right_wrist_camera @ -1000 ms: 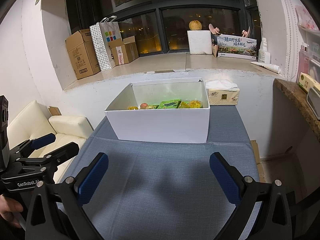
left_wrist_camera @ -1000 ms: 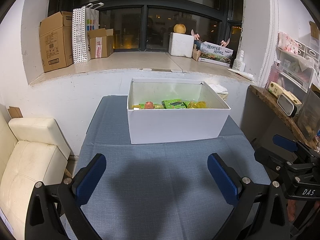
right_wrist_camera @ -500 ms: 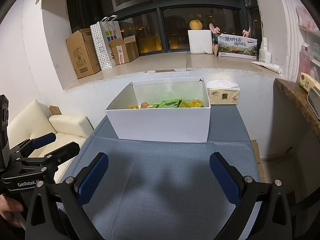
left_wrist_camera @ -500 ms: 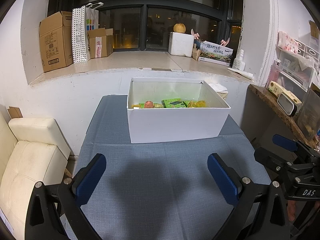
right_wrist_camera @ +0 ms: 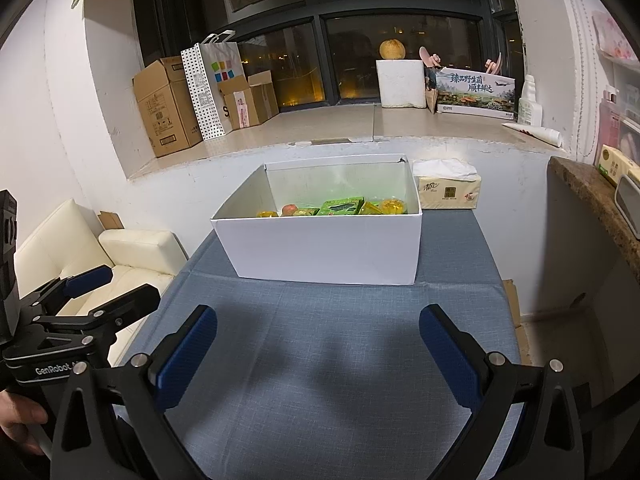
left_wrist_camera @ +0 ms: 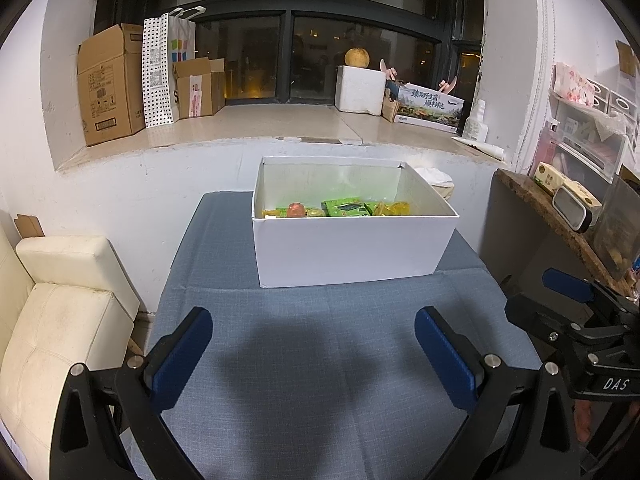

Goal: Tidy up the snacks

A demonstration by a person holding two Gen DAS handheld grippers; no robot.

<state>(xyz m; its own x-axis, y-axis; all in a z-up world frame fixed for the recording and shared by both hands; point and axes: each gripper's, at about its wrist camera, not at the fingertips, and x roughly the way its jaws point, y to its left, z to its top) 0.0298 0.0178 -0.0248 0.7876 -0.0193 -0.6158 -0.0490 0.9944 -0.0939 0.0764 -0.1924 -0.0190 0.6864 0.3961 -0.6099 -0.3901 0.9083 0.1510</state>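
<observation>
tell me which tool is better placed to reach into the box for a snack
Marginally the left tool: in its view the box sits straight ahead and centred. The right tool sees it angled and slightly off to its left. Both are open, empty and back from the box, so it's close.

**Night-lit alcove behind a blue-clothed table**

White plastered walls (left_wrist_camera: pixel 120 200) all round. Dark-framed windows (right_wrist_camera: pixel 352 64) at the back, black outside, a few warm lights glimmering. Below them a pale stone sill (left_wrist_camera: pixel 280 124), stacked at left with cardboard boxes (left_wrist_camera: pixel 108 84) and a dotted paper bag (left_wrist_camera: pixel 158 72). Cream leather sofa (left_wrist_camera: pixel 56 312) just beside the table's (left_wrist_camera: pixel 312 360) left edge. Brown stone counter (right_wrist_camera: pixel 592 196) along the right.
</observation>
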